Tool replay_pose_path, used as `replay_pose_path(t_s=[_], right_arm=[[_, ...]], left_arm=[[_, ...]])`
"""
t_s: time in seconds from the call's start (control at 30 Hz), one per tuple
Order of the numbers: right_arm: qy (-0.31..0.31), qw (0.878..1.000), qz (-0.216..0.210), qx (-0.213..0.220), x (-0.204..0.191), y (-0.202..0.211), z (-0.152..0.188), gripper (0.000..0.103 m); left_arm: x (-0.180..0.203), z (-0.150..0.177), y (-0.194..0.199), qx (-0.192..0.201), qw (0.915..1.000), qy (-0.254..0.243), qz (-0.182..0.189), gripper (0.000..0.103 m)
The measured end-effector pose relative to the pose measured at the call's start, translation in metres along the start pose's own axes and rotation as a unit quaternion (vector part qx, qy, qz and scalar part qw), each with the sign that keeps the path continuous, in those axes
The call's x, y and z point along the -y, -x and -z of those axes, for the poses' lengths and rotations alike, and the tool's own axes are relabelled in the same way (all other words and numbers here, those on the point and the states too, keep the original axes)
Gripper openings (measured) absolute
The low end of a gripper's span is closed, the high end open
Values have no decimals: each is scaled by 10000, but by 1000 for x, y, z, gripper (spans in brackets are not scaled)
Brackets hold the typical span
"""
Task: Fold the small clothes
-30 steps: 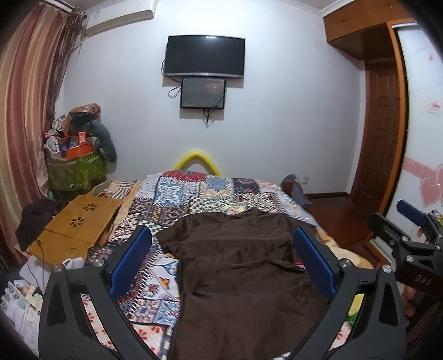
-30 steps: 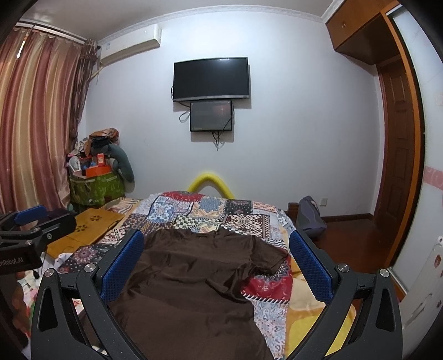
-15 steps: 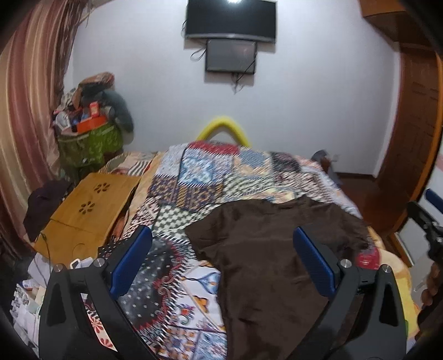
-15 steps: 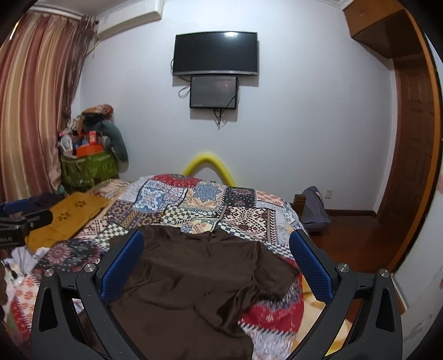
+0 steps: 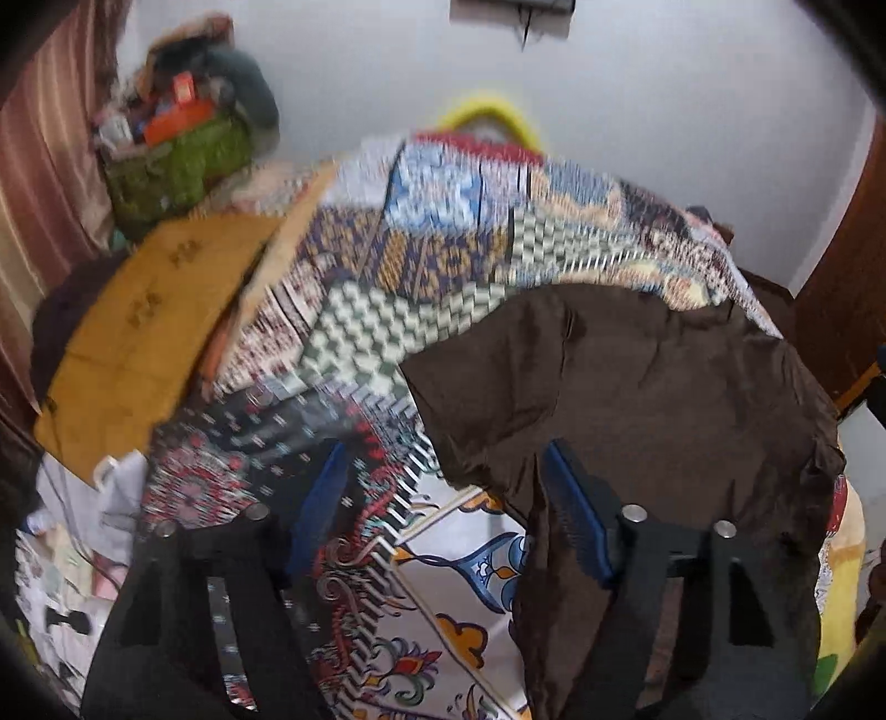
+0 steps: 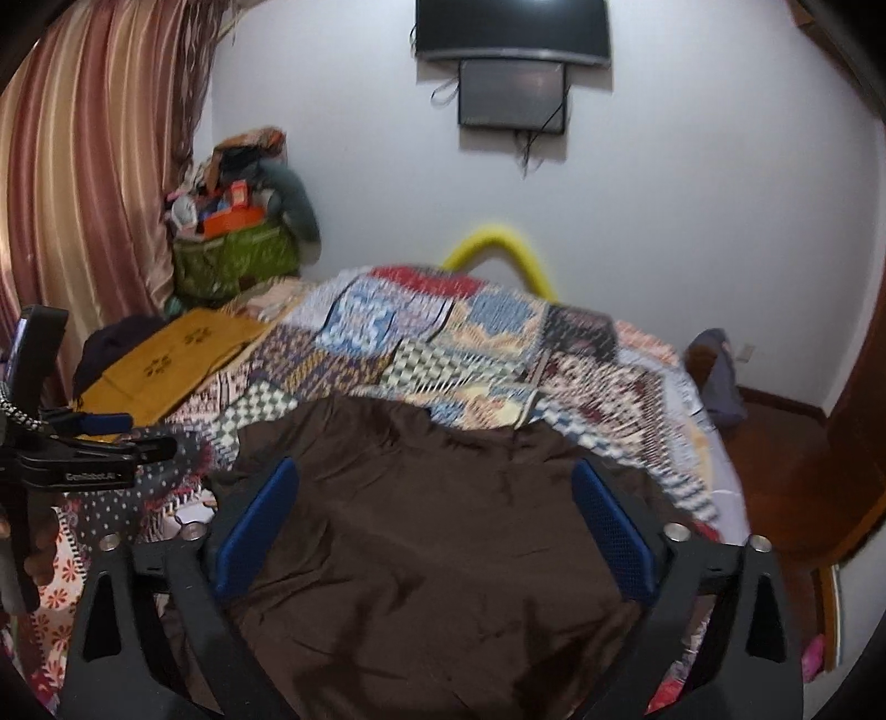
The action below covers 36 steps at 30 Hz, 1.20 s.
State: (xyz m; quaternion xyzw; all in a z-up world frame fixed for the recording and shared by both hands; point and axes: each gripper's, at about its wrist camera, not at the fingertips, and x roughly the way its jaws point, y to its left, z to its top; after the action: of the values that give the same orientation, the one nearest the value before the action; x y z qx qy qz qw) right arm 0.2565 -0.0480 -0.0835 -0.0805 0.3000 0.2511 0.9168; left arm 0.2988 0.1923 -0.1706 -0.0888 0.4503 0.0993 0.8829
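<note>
A dark brown shirt lies spread flat on the patchwork quilt of a bed. My left gripper points down at the shirt's left sleeve edge. Its blue pads stand apart and are closing, with the sleeve hem and quilt between them and nothing pressed. In the right wrist view the brown shirt fills the space under my right gripper. That gripper's jaws are wide and closing, and its pads hover over the cloth without gripping. The left gripper shows at that view's left edge.
A wooden lap table rests on the bed's left side beside a green bag piled with clutter. A striped curtain hangs at left. A TV is on the far wall, and a dark bag sits on the floor at right.
Both grippers have come down and tilted toward the shirt. The left one moved over the left sleeve. Both pairs of jaws stand narrower than before.
</note>
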Motion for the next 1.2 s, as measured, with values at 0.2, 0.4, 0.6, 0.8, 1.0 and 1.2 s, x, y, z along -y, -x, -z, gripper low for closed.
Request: replay_pose_path(t_s=[0.2, 0.4, 0.6, 0.8, 1.0, 1.2], right_arm=[[168, 9990, -173, -386, -7, -44, -2, 81], [378, 9975, -295, -513, -14, -77, -9, 80], [438, 9963, -424, -602, -17, -101, -10, 80], [526, 9956, -427, -647, -14, -109, -6, 80], [410, 9966, -417, -578, -1, -103, -7, 80], [276, 9982, -353, -403, 11, -86, -12, 80]], left_arm=[[-6, -6, -51, -498, 9978, 226, 383, 62], [-24, -23, -100, -952, 9913, 711, 573, 51], [-26, -37, -133, -992, 9922, 642, 405, 43], [-20, -49, -144, -800, 9954, 433, 301, 6], [-6, -62, -102, -220, 9989, 118, 403, 6], [32, -79, -46, 258, 9961, -262, 796, 6]])
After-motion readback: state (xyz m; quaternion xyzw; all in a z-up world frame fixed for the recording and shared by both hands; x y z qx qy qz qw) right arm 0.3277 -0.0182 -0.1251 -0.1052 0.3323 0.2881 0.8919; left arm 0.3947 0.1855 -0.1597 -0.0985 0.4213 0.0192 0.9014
